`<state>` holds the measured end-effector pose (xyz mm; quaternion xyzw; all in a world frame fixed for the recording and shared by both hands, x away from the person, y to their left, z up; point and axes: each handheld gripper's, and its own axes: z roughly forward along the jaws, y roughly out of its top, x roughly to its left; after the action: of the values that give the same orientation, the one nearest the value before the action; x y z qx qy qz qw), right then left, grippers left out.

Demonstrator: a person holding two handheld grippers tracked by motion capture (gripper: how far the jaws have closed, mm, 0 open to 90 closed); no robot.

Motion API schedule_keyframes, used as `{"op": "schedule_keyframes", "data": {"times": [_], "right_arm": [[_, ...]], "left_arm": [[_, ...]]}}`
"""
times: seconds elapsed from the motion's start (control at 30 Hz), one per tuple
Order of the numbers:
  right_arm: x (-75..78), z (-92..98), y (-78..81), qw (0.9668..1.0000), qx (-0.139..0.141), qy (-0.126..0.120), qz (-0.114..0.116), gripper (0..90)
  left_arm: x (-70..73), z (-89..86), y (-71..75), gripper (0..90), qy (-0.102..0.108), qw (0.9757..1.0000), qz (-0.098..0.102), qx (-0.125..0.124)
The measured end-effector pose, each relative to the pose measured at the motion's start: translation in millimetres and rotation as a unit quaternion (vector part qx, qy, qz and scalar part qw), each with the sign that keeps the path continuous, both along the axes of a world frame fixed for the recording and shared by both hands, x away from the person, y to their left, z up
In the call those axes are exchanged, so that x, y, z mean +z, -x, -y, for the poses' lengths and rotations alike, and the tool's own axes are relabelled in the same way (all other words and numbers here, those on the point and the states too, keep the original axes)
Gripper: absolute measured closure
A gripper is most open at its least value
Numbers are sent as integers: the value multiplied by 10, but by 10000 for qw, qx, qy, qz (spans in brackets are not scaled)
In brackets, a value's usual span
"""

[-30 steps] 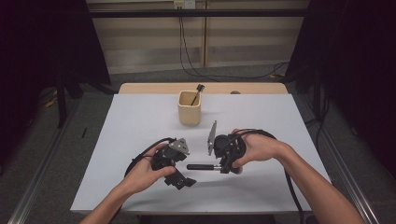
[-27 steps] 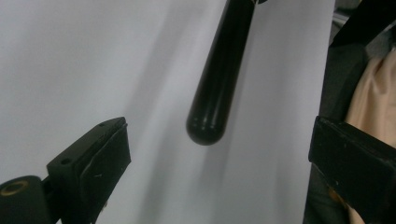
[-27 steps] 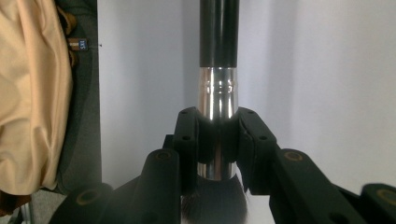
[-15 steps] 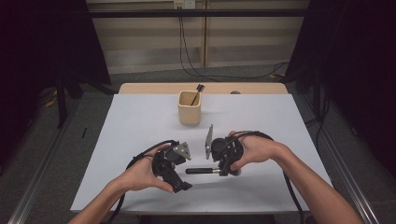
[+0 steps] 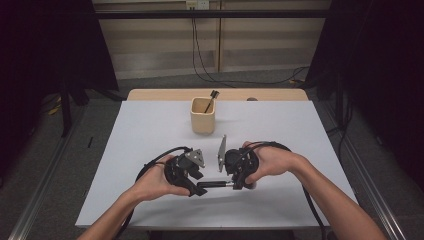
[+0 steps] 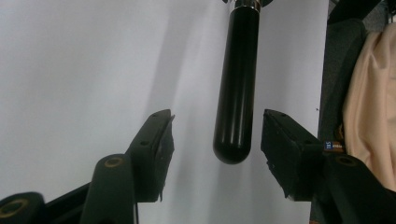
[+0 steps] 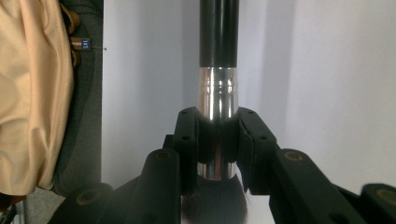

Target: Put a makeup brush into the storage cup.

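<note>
A makeup brush (image 5: 216, 184) with a black handle (image 6: 236, 88), a silver ferrule (image 7: 217, 93) and dark bristles is held level just above the white table. My right gripper (image 7: 218, 135) is shut on the ferrule, and the bristles show below its jaws. In the high view the right gripper (image 5: 235, 183) is at the brush's right end. My left gripper (image 6: 219, 130) faces it from the left (image 5: 199, 189). Its jaws have just been closing and stand on either side of the handle's rounded end, with gaps on both sides and no pad touching it.
A beige cup (image 5: 203, 117) stands at the middle back of the white tabletop (image 5: 150, 130) with a thin black tool (image 5: 212, 96) leaning in it. Cables trail from both grippers toward the near edge. Dark floor and metal rails flank the table.
The left gripper's jaws have drawn closer together around the handle's end. Both hands and the brush stay where they were.
</note>
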<state>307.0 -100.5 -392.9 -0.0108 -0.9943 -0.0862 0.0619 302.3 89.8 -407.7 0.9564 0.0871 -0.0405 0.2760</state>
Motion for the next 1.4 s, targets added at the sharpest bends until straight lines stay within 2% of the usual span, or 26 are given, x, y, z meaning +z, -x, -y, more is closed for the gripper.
{"op": "schedule_keyframes", "data": {"times": [0.07, 0.2, 0.33, 0.37, 0.5, 0.67, 0.8, 0.93, 1.03, 1.1, 1.27, 1.4], "right_arm": [[-1, 3, 1, 10000, 1, -12, -2, 715], [14, 23, -2, 10000, -28, -49, 69, 715], [23, 29, -2, 9999, -10, -16, 115, 715], [22, 27, 1, 9999, -24, -16, 127, 715], [13, 8, 1, 9999, 34, -62, 149, 714], [18, 14, 0, 9997, -9, -120, 216, 714], [36, 31, 0, 9996, 7, -171, 227, 714], [14, 48, -2, 9994, 6, -173, 296, 714], [25, 65, 3, 9994, -40, -185, 304, 712], [32, 72, 2, 9992, -52, -200, 338, 690], [38, 93, -1, 9992, -48, -251, 307, 625], [50, 113, -8, 9986, -131, -396, 313, 520]], "left_arm": [[11, 9, -6, 486, -5, 10000, 77, 14], [16, 44, -12, 539, 59, 10000, -48, -40], [33, 82, -12, 574, 73, 9999, -60, -137], [34, 90, -11, 579, 124, 9999, -10, -108], [40, 125, -29, 605, 134, 9997, -84, -174], [37, 138, -32, 704, 140, 9996, -99, -245], [39, 151, -35, 713, 164, 9995, -108, -267], [49, 178, -14, 731, 102, 9994, 16, -341], [44, 171, -19, 739, 181, 9992, -3, -343], [48, 180, -7, 746, 170, 9992, 81, -365], [60, 187, -18, 748, 171, 9991, 107, -366], [53, 172, -23, 748, 143, 9994, 91, -311]]}}
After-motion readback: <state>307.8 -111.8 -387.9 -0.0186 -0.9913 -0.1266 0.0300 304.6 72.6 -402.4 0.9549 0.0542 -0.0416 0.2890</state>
